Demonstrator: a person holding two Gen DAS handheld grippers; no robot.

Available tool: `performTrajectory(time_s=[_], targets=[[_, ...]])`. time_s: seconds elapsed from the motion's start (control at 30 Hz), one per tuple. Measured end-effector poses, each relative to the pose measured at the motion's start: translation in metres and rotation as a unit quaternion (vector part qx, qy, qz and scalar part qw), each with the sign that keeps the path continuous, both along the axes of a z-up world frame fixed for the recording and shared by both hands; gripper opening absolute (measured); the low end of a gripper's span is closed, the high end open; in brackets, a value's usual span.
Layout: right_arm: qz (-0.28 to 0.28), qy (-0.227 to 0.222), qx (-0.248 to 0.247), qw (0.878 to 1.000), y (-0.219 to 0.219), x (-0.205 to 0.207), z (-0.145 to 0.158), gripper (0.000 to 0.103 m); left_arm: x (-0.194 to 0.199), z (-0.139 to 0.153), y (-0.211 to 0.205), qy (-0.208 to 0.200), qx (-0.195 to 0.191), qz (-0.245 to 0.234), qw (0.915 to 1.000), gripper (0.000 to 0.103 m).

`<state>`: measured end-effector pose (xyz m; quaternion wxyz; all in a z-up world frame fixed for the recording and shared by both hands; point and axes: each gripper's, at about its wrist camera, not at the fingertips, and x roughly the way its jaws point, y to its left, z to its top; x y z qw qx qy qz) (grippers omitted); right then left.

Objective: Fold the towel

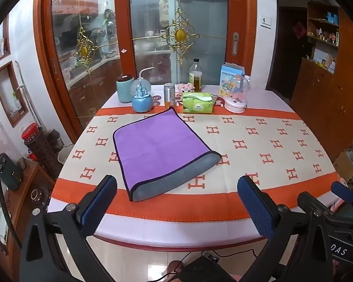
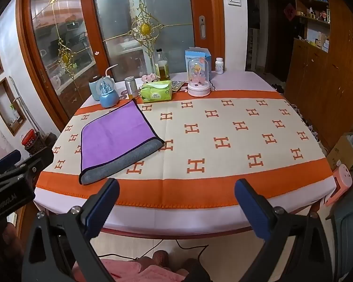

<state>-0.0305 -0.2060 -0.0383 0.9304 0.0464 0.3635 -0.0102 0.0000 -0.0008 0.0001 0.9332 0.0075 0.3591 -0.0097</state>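
A purple towel (image 1: 157, 148) with a dark hem lies folded over on the table, its grey underside showing as a strip along the near edge (image 1: 176, 179). It also shows in the right wrist view (image 2: 115, 136), left of centre. My left gripper (image 1: 176, 202) is open and empty, held back over the table's near edge, short of the towel. My right gripper (image 2: 176, 202) is open and empty, over the near edge to the right of the towel. The left gripper's body shows at the left of the right wrist view (image 2: 11, 176).
The table carries a cream and orange H-patterned cloth (image 2: 223, 141). Along its far side stand a snow globe (image 1: 142, 98), a metal can (image 1: 169, 95), a green tissue pack (image 1: 197, 102), an oil bottle (image 1: 195, 75) and a pink dome toy (image 1: 236, 94). Glass doors stand behind.
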Motion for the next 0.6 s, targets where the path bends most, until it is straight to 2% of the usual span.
performTrajectory(time_s=[0.17, 0.6], targets=[[0.001, 0.004, -0.001, 1.0, 0.0, 0.001, -0.002, 0.099, -0.003, 0.0, -0.007, -0.009, 0.016, -0.008, 0.9998, 0.102], [0.002, 0.01, 0.001, 1.0, -0.002, 0.001, -0.001, 0.099, -0.002, 0.004, -0.005, -0.01, 0.008, -0.007, 0.9999, 0.102]])
